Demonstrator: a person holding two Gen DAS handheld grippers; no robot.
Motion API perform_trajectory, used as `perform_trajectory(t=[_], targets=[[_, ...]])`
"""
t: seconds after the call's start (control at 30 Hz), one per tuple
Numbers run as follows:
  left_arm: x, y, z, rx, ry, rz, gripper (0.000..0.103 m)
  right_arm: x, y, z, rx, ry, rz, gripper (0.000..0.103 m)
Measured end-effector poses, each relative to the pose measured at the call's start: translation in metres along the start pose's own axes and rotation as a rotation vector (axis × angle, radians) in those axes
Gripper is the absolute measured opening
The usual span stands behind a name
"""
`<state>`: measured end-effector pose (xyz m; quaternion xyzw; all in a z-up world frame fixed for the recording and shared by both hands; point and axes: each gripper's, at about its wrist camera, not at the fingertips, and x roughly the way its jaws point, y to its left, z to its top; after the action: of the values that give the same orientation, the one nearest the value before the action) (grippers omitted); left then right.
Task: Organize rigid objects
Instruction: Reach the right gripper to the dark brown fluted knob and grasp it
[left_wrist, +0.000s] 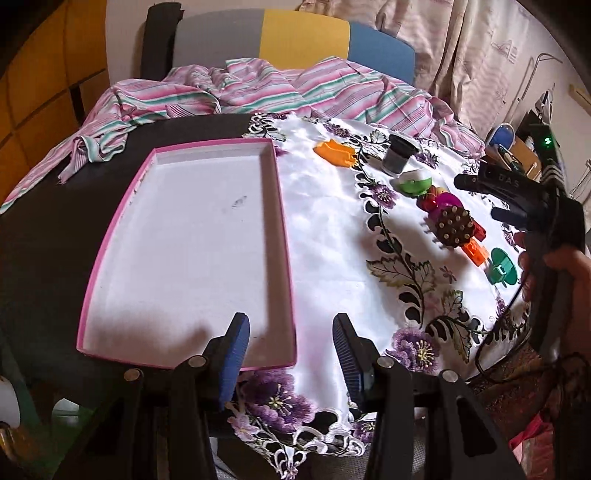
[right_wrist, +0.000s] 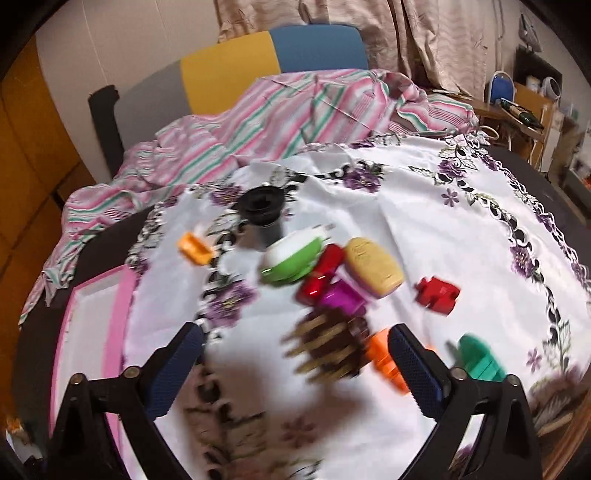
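A cluster of small rigid objects is laid on the white floral cloth (left_wrist: 325, 236) toward the right side of the counter (left_wrist: 48, 236). At its middle a brown studded brush head (right_wrist: 328, 350) is seen, with an orange block (right_wrist: 382, 356) touching its right side and a green clip (right_wrist: 480, 360) lying apart, nearer the right edge. Just behind the brush head, a magenta piece (right_wrist: 341, 299), a red piece (right_wrist: 321, 275) and a tan oval cap (right_wrist: 373, 267) are bunched together, and a green-and-white round case (right_wrist: 291, 258) is set against them. A red block (right_wrist: 437, 291) lies alone to the right. Farther back a black cup (right_wrist: 264, 210) stands upright, with an orange clip (right_wrist: 194, 247) to its left.

The right hand-held gripper (right_wrist: 295, 365) is held wide open over the brush head, nothing being gripped between its jaws. The left hand-held gripper (left_wrist: 291, 354) is held about half open and empty above the near right corner of a shallow pink-rimmed tray (left_wrist: 114, 229), which rests on the counter's left half, beside the cloth. A striped fabric (left_wrist: 258, 88) is heaped along the far edge.
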<state>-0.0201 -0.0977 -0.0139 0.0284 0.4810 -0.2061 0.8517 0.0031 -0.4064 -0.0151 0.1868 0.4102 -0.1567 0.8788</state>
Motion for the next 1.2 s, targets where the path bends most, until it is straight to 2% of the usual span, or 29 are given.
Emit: perform_trajectory(t=[0.13,0.23,0.37,0.47,0.53,0.57,0.67,0.77,0.9,0.97,1.03,1.13,1.2], targets=[[0.001,-0.001,0.0,-0.002,0.005,0.004,0.047,0.016,-0.017,0.005,0.03,0.034,0.034,0.088],[0.002,-0.001,0.0,0.0,0.005,0.02,0.047,0.021,-0.013,0.001,0.017,0.04,0.055,0.087],[0.005,0.001,0.0,-0.014,0.007,0.016,0.047,0.019,0.004,-0.002,-0.056,0.035,0.124,0.088],[0.008,0.001,0.0,-0.023,0.015,0.007,0.047,0.011,0.018,-0.005,-0.109,0.019,0.253,0.088],[0.009,0.001,0.0,-0.028,0.018,0.004,0.047,0.012,0.029,-0.009,-0.145,0.052,0.349,0.092],[0.009,0.001,0.0,-0.029,0.02,0.002,0.047,0.013,0.033,-0.01,-0.159,0.067,0.363,0.093],[0.009,0.003,0.0,-0.036,0.017,-0.003,0.047,0.007,0.037,-0.01,-0.183,0.02,0.327,0.093],[0.008,0.005,0.0,-0.045,0.014,-0.005,0.047,0.002,0.016,-0.005,-0.069,-0.027,0.317,0.092],[0.007,0.008,0.001,-0.058,0.015,-0.018,0.047,0.018,-0.009,-0.002,0.066,0.036,0.227,0.092],[0.007,0.007,0.001,-0.054,0.013,-0.023,0.047,0.025,-0.019,-0.001,0.111,0.065,0.238,0.089],[0.006,0.006,0.001,-0.048,0.014,-0.02,0.047,0.033,-0.018,-0.001,0.114,0.104,0.247,0.089],[0.006,0.006,0.002,-0.047,0.013,-0.019,0.047,0.047,-0.01,-0.002,0.078,0.169,0.241,0.083],[0.006,0.006,0.003,-0.048,0.013,-0.02,0.047,0.053,-0.006,-0.001,0.069,0.182,0.236,0.082]])
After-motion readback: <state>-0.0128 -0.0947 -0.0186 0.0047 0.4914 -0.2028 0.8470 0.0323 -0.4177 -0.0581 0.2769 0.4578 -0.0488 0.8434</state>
